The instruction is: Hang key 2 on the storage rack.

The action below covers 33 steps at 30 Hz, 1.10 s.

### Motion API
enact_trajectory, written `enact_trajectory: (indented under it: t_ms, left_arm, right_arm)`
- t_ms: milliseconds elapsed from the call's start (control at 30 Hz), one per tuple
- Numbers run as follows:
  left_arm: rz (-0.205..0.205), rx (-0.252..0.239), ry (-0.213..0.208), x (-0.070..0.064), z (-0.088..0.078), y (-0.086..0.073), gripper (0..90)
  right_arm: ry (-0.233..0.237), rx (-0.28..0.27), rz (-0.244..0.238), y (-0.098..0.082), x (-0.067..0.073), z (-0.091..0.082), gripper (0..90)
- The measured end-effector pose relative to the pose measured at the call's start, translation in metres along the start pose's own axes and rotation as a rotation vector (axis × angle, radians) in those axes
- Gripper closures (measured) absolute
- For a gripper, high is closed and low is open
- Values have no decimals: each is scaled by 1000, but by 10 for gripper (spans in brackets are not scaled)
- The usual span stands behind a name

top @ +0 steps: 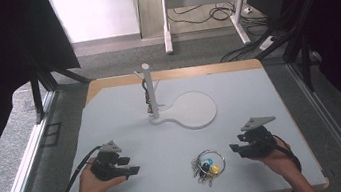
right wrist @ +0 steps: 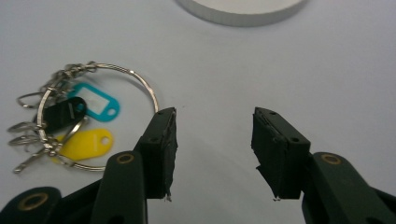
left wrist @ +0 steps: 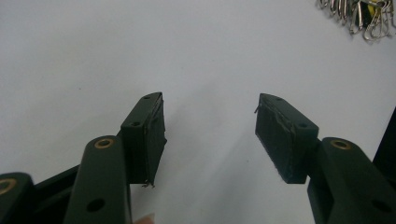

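A: Where's the metal key ring with teal, black and yellow tags (top: 207, 164)?

B: Flat on the grey tabletop (top: 125, 112), between both grippers, clips bunched toward the left gripper (top: 130, 168).

A: Fingers?

B: Left gripper and right gripper (top: 233, 149): both apart, empty.

Key ring (top: 208, 164) between grippers — before stand (top: 150, 92).

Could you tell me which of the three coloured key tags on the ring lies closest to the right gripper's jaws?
The yellow tag: it lies nearest the right gripper, beside its left-hand jaw, while the teal tag and the black tag lie farther up the key ring.
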State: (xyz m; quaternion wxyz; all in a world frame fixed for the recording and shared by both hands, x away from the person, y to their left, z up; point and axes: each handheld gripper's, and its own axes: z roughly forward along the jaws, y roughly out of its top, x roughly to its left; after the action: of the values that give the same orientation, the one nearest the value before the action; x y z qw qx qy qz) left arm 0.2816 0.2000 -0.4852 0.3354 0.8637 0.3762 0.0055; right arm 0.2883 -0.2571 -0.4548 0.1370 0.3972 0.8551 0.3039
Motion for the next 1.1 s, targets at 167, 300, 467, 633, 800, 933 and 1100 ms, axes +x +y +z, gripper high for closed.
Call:
enact_trajectory:
  t_ms: [167,300,467,633,800,933,1100]
  left_arm:
    - [4,25,-4,-1,0,1,417]
    - [8,33,-14,-2,0,1,415]
    - [9,18,-24,-3,-2,1,415]
    - [13,18,-29,-4,-2,1,415]
    - [11,14,-32,-5,-2,1,415]
    - [11,11,-37,-5,-2,1,415]
    - [12,16,-37,-5,-1,1,415]
  right_arm:
    - [40,100,-72,26,8,10,547]
    - [63,171,-130,37,14,22,559]
    - [90,305,-184,46,18,47,583]
    - [127,338,-227,51,20,58,608]
    - [155,375,-271,53,26,67,630]
    - [164,396,-303,53,27,74,644]
    - [170,413,-336,58,30,81,672]
